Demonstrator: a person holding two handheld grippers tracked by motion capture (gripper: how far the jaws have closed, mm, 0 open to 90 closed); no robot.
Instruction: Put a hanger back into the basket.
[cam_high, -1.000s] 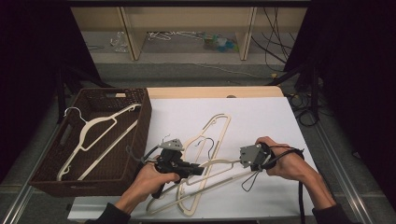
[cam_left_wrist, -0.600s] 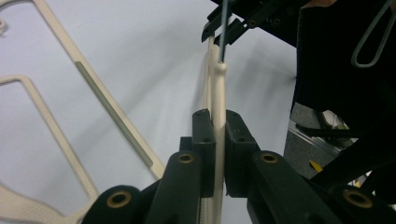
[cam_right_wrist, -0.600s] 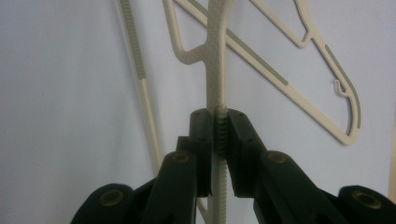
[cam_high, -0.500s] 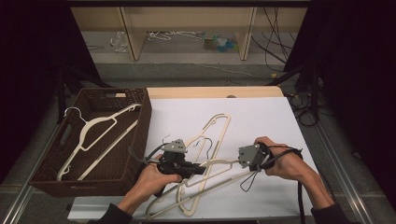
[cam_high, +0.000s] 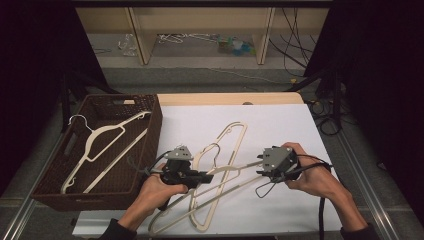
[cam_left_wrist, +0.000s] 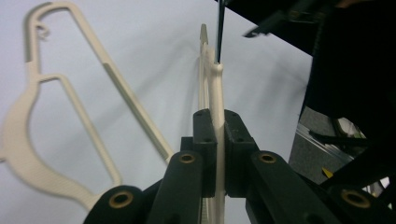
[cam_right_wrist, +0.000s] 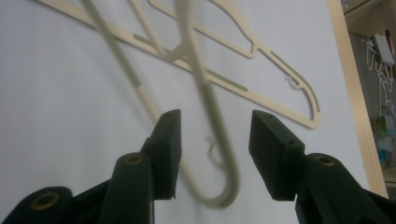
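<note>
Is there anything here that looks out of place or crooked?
Two cream hangers lie crossed on the white table. The left gripper clamps one hanger so it stands on edge; the other hanger lies flat. A third hanger rests neatly in the brown basket.

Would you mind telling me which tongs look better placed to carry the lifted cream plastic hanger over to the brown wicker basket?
Left. The left tongs are shut on the cream plastic hanger and nearer the brown wicker basket; the right tongs are open around its end.
</note>
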